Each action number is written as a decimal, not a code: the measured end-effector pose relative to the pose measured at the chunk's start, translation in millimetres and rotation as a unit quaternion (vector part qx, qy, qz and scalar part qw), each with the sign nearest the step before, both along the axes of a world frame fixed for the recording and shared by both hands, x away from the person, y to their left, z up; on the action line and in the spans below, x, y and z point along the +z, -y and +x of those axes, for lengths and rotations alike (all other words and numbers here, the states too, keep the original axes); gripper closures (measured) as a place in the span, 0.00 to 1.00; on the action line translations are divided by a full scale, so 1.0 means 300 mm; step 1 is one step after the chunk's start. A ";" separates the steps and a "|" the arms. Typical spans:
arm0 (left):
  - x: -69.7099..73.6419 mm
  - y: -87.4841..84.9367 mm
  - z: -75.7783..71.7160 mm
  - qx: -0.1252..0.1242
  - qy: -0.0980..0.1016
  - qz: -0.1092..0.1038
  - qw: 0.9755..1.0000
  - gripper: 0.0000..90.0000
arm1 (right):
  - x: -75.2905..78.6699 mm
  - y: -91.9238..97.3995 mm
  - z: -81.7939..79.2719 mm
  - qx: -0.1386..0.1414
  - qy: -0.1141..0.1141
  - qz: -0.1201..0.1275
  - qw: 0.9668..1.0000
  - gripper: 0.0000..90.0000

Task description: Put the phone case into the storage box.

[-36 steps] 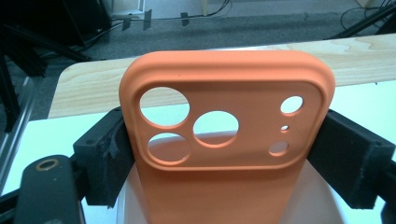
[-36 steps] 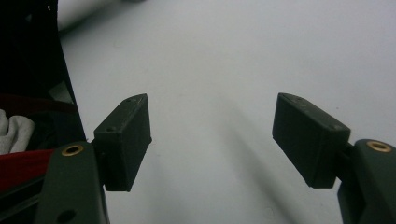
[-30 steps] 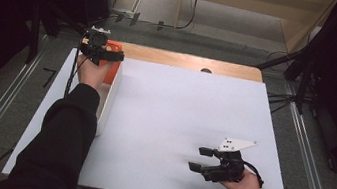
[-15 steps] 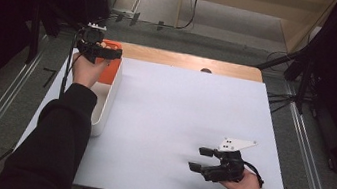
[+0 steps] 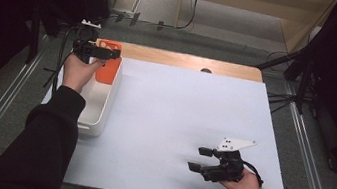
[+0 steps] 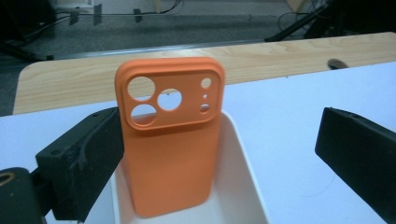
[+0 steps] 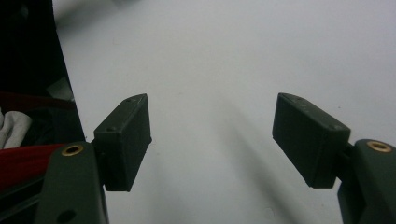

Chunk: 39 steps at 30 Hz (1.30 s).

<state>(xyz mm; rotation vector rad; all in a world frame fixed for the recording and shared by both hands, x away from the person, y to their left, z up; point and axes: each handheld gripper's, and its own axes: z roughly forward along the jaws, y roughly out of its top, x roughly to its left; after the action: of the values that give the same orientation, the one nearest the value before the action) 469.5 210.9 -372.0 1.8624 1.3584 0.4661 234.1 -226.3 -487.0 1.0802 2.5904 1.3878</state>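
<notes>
Raised since the earlier frame, the left tongs (image 6: 219, 154) stand wide around the orange phone case (image 6: 170, 135) leaning in the white tray (image 5: 99, 104); closing is judged next, while the right tongs (image 5: 201, 160) rest wide, empty.

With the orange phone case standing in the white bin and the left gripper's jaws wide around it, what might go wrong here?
1. The orange phone case stands upright against the end of the white bin; a nudge from the open left gripper might topple it.
2. One jaw sits right beside the case and the other is far off, so closing may push it sideways instead of clamping it squarely.
</notes>
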 end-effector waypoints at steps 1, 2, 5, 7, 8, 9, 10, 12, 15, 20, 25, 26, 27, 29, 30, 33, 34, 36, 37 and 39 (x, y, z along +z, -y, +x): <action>0.005 -0.001 -0.007 -0.004 0.000 0.000 1.000 0.02 | 0.000 -0.001 0.000 0.001 0.000 0.000 1.000 0.30; 0.009 -0.001 -0.014 -0.008 0.000 -0.002 1.000 0.02 | 0.000 -0.002 0.001 0.001 0.001 0.000 1.000 0.30; 0.019 -0.002 -0.032 -0.023 -0.003 -0.015 1.000 0.02 | -0.001 -0.005 0.002 0.002 0.002 0.000 1.000 0.30; 0.021 -0.001 -0.043 -0.032 -0.008 -0.023 0.999 0.02 | -0.001 -0.005 0.002 0.003 0.001 0.000 1.000 0.30; 0.022 0.001 -0.049 -0.035 -0.009 -0.025 0.999 0.02 | -0.001 -0.004 0.002 0.002 0.001 0.000 1.000 0.30; 0.023 0.001 -0.056 -0.040 -0.009 -0.030 0.999 0.02 | 0.000 -0.004 0.003 0.002 0.001 0.001 1.000 0.30; 0.024 0.002 -0.062 -0.046 -0.009 -0.035 0.998 0.02 | 0.000 -0.003 0.003 0.002 0.001 0.001 1.000 0.30; 0.027 0.007 -0.074 -0.052 -0.007 -0.035 0.998 0.02 | -0.001 -0.003 0.004 0.002 0.001 0.001 1.000 0.30; 0.035 0.013 -0.094 -0.066 -0.007 -0.032 0.997 0.02 | -0.001 -0.003 0.004 0.002 0.001 0.001 1.000 0.30; 0.046 0.020 -0.127 -0.087 -0.004 -0.029 0.996 0.02 | 0.000 -0.003 0.003 0.004 0.002 0.003 1.000 0.30; 0.052 0.031 -0.158 -0.113 -0.001 -0.029 0.993 0.02 | 0.000 -0.001 0.005 0.004 0.001 0.006 1.000 0.30; 0.052 0.034 -0.165 -0.118 0.001 -0.029 0.993 0.02 | 0.000 -0.001 0.005 0.004 0.000 0.006 1.000 0.30; 0.052 0.035 -0.171 -0.123 0.000 -0.030 0.992 0.02 | 0.000 -0.001 0.005 0.004 0.000 0.006 1.000 0.30; 0.050 0.036 -0.182 -0.134 0.000 -0.037 0.990 0.02 | -0.001 -0.001 0.005 0.004 -0.001 0.006 1.000 0.30; 0.048 0.035 -0.187 -0.140 -0.001 -0.044 0.989 0.04 | -0.001 -0.002 0.005 0.004 -0.002 0.006 1.000 0.30; 0.038 0.035 -0.202 -0.157 -0.006 -0.051 0.986 0.04 | 0.000 -0.006 0.004 0.006 -0.003 0.008 1.000 0.30; 0.035 0.036 -0.209 -0.162 -0.007 -0.049 0.986 0.04 | 0.001 -0.007 0.003 0.007 -0.005 0.007 1.000 0.30; 0.029 0.039 -0.221 -0.172 -0.008 -0.047 0.984 0.04 | 0.000 -0.008 0.004 0.007 -0.004 0.007 1.000 0.30; 0.026 0.041 -0.227 -0.177 -0.007 -0.045 0.983 0.04 | 0.000 -0.008 0.005 0.007 -0.002 0.007 1.000 0.30; 0.019 0.043 -0.239 -0.183 -0.007 -0.045 0.982 0.04 | 0.000 -0.007 0.006 0.008 -0.002 0.007 1.000 0.30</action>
<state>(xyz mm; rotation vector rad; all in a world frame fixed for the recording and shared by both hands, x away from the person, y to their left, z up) 397.7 197.9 -366.2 1.9854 0.9948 0.1981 235.7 -224.1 -487.1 1.0684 2.6012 1.4100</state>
